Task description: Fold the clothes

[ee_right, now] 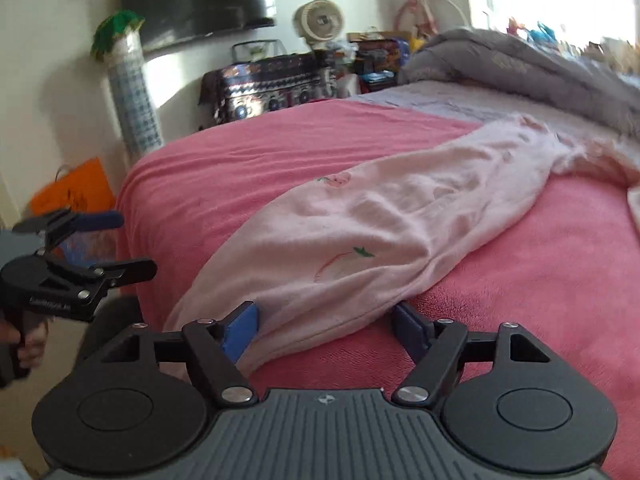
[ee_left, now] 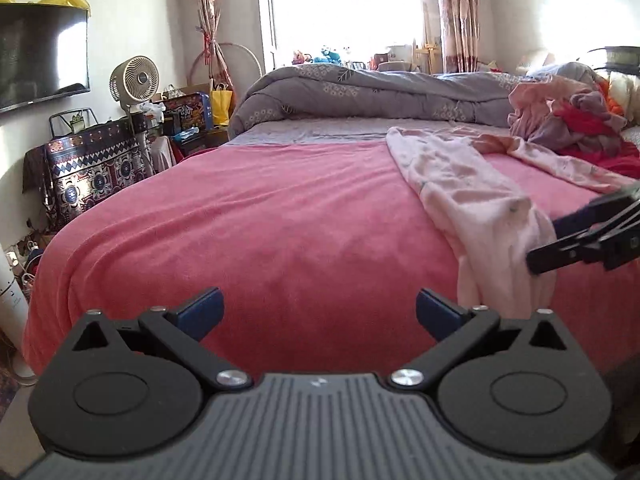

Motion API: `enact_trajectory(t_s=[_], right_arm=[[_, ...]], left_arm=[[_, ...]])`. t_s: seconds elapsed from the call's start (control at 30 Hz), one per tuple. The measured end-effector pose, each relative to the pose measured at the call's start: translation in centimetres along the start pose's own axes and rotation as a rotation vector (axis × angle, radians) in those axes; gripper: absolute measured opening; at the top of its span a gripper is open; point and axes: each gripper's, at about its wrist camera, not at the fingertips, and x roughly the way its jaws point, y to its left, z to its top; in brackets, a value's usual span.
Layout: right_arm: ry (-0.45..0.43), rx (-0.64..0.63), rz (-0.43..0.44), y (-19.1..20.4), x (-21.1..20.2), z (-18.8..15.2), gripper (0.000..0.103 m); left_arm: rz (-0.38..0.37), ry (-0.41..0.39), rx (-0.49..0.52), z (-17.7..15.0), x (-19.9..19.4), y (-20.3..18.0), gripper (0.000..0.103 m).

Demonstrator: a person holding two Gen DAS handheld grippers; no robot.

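A pale pink garment (ee_right: 360,224) with small fruit prints lies stretched along a bed covered by a pink blanket (ee_right: 248,148). Its near end hangs over the bed's front edge. My right gripper (ee_right: 326,328) is open, and that near end lies between its blue pads (ee_right: 240,332) without being pinched. My left gripper (ee_left: 318,308) is open and empty, hovering over bare blanket (ee_left: 280,216) to the left of the garment (ee_left: 460,188). In the left wrist view, the right gripper (ee_left: 544,246) shows at the garment's hanging end. In the right wrist view, the left gripper (ee_right: 132,244) is off the bed's corner, held by a hand.
A heap of mixed clothes (ee_left: 568,116) sits at the bed's far right. A rolled grey quilt (ee_left: 360,92) lies across the far end. Left of the bed are a patterned covered cabinet (ee_left: 92,160), a fan (ee_left: 134,80), a wall TV (ee_left: 40,56) and an orange bag (ee_right: 72,192).
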Motion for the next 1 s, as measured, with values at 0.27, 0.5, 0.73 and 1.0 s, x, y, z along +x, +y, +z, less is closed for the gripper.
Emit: enact_trajectory(t_s=[0.27,0.5,0.73,1.0], right_arm=[[-0.137,0.331,0.263,-2.7,-4.6,0.2,0.006],[-0.015,0.293,0.189,-5.4,-4.8,-1.9,0.014],[-0.028,0.390,0.337,-5.8,-3.3,-3.5,0.008],[0.027,0.355,0.341,-5.4,-5.0,-4.5,0.006]], left_arm=[[-0.050,-0.067,0.099,2.1,-0.3,-2.0,0.103],[-0.059,-0.021,0.086,1.6,0.9,-2.6,0.103],[-0.070,-0.016,0.101,1.8,1.0,-3.3,0.103],[-0.029,-0.042,0.108,2.9,1.1,-2.7,0.103]])
